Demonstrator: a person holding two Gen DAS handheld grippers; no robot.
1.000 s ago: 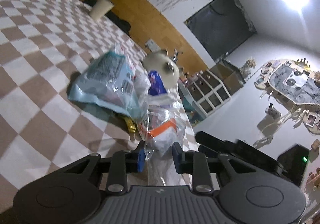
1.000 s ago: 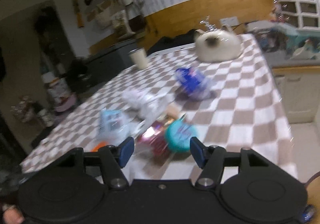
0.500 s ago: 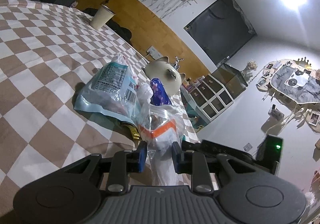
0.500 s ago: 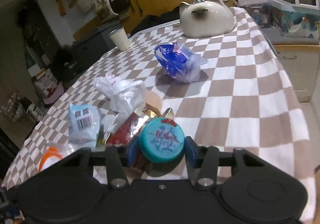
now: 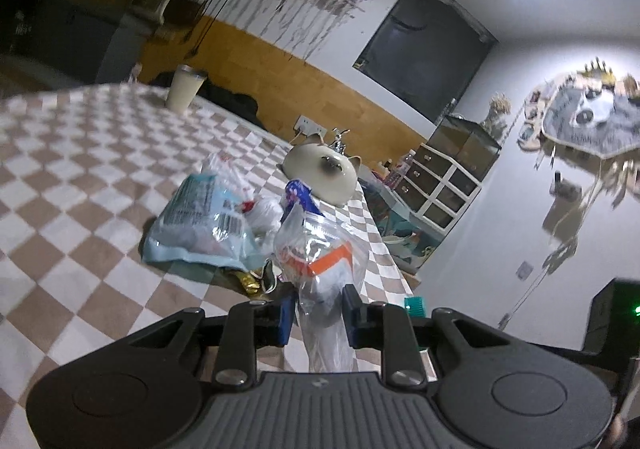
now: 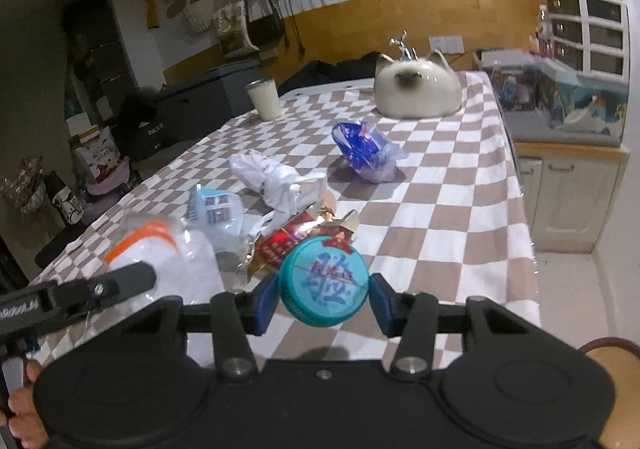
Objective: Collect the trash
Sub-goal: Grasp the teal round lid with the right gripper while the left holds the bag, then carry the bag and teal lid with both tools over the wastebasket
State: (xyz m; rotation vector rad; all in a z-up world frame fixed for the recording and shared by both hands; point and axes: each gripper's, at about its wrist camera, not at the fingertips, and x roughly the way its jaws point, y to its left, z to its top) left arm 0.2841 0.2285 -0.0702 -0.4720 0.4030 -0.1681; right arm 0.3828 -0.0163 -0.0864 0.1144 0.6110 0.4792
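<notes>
- While the right gripper [image 6: 324, 299] clamps the teal lid [image 6: 323, 281], the clear zip bag [image 5: 318, 253] lies to its left.
- Left gripper [image 5: 318, 313] pinches that bag's neck.

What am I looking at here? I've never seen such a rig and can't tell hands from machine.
There is no robot: a person holds a two-finger gripper in each hand, with a fisheye camera on each looking along the fingers. In the left view, the left gripper pinches a clear plastic bag. In the right view, the right gripper holds a teal lid. On the checkered table lie wrappers, a blue bag, a cup and a cat figure.
</notes>
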